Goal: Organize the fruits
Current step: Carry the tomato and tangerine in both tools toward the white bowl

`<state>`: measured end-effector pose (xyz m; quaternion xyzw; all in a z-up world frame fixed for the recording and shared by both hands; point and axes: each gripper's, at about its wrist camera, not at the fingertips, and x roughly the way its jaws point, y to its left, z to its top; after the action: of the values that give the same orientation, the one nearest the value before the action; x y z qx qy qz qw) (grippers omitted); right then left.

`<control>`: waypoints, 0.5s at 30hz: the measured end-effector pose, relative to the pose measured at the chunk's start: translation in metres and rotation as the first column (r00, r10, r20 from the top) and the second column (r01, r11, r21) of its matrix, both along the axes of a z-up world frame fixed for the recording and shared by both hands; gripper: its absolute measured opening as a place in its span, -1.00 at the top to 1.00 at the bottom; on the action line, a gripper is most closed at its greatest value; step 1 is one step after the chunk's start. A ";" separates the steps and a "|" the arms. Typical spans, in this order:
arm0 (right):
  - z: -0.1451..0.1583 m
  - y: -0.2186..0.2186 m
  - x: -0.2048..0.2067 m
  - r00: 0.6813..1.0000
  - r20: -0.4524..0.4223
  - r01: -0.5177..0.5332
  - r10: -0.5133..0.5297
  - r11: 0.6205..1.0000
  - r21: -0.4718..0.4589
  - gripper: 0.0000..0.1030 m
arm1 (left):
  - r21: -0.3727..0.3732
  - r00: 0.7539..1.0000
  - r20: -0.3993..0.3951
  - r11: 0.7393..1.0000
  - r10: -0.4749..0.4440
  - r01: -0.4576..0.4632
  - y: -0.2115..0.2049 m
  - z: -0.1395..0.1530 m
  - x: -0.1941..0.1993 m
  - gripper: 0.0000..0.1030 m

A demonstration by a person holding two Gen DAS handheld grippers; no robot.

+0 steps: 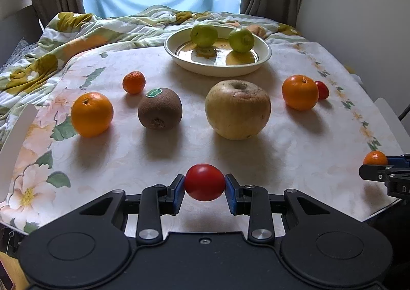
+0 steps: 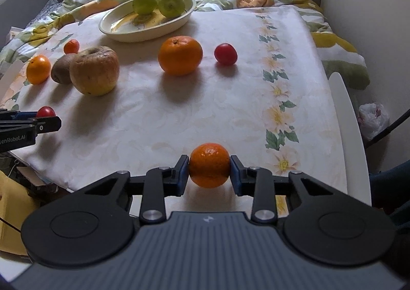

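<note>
Fruits lie scattered over a table (image 1: 282, 136) covered with a flowered cloth, and two of them are already in hand: the left tool (image 1: 205, 183) is clamped on a small red tomato (image 1: 204, 182) near the front edge, its blue pads pressing the fruit's two sides, and the right tool (image 2: 209, 165) is clamped on a small mandarin (image 2: 209, 165) the same way, at its widest part. Both fruits look light, but they differ in feel. The tomato is smooth, thin-skinned and easily bruised or split, so a gentle squeeze across its middle suits it, and its glossy skin could slip if the hold loosens. The mandarin has a dimpled, grippier peel that gives a little under pressure, which makes it more forgiving. Farther back stands a shallow cream bowl (image 1: 264, 59) holding two green fruits (image 1: 204, 35), probably the place where the rest should go. Between it and the tools sit a large yellowish apple (image 1: 237, 109), a brown kiwi (image 1: 160, 111) with a green sticker, a left orange (image 1: 91, 114), a right orange (image 1: 300, 92), another small mandarin (image 1: 134, 81) and a second red tomato (image 1: 323, 90) just behind the right orange. The apple seems the heaviest and widest, and may be too broad for an easy hold.
</note>
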<state>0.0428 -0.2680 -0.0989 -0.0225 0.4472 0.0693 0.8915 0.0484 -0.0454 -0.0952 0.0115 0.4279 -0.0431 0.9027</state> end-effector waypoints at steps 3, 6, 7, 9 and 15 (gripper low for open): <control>0.007 0.002 -0.001 1.000 0.008 -0.014 0.014 1.000 0.006 0.06 | -0.010 1.000 0.008 1.000 0.008 -0.008 -0.001 0.009 -0.003 0.29; 0.016 0.004 -0.002 0.999 0.020 -0.030 0.030 0.999 0.016 0.06 | -0.014 1.000 0.023 1.000 0.016 -0.015 -0.003 0.019 -0.007 0.29; 0.020 0.004 -0.002 0.999 0.024 -0.035 0.034 0.999 0.019 0.06 | -0.014 0.999 0.029 1.000 0.018 -0.017 -0.004 0.023 -0.007 0.29; 0.028 0.005 -0.003 0.998 0.038 -0.045 0.045 0.999 0.023 0.06 | -0.010 0.999 0.042 1.000 0.022 -0.021 -0.006 0.032 -0.009 0.29; 0.054 0.007 0.002 0.994 0.075 -0.084 0.082 0.996 0.025 0.06 | -0.009 0.995 0.093 0.999 0.034 -0.033 -0.009 0.061 -0.007 0.29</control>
<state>0.0444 -0.2610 -0.0454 -0.0311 0.4116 0.1119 0.9039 0.0410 -0.0545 -0.0343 0.0030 0.3852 -0.0288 0.9224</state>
